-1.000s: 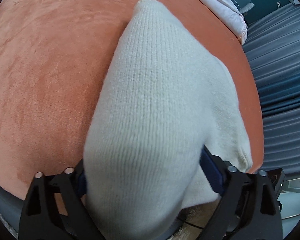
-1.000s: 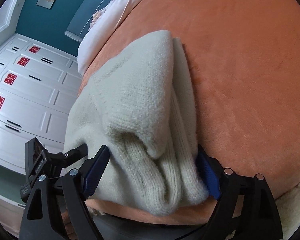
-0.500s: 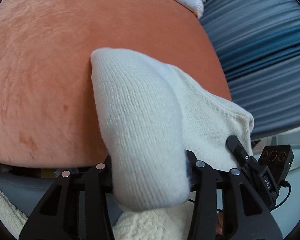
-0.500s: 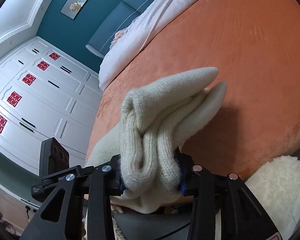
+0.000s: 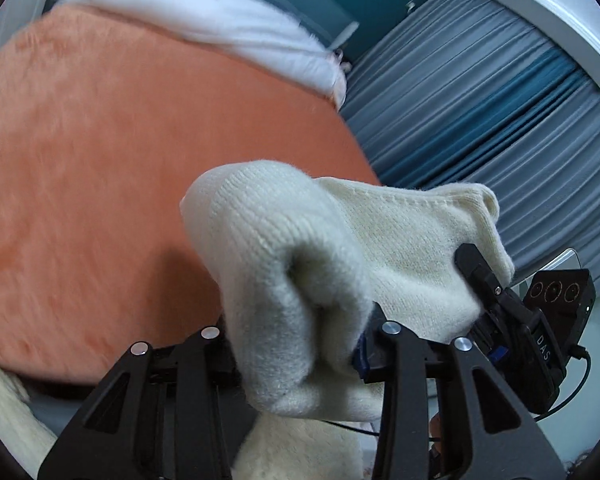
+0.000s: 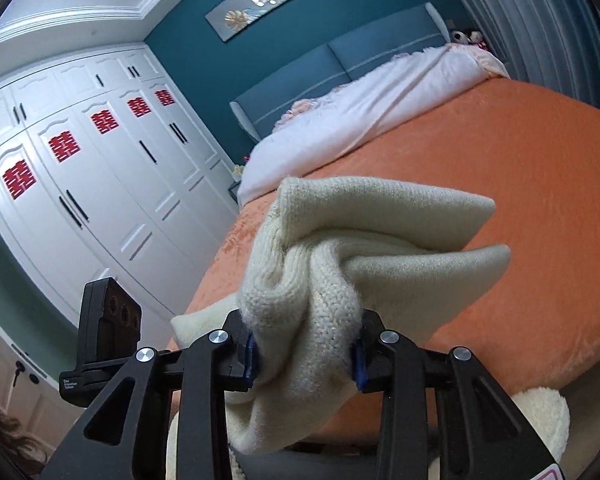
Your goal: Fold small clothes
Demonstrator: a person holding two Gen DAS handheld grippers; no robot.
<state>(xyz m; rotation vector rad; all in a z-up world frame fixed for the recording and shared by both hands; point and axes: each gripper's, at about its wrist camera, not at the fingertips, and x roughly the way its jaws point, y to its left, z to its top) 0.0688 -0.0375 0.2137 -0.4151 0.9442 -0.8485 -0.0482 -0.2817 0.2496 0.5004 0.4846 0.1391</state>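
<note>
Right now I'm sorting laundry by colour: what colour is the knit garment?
Cream, plain ribbed knit garment; clearest in the right wrist view.

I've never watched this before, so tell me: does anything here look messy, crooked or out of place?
Only the sweater looks untidy: both grippers, left and right, pinch it in thick bunches, and it hangs crumpled above the orange bedspread rather than lying flat. Nothing looks damaged or spilled.

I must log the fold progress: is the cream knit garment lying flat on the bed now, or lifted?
Lifted and bunched. The cream knit garment is pinched in both the right tool and left tool, its ends hanging above the orange bedcover.
</note>
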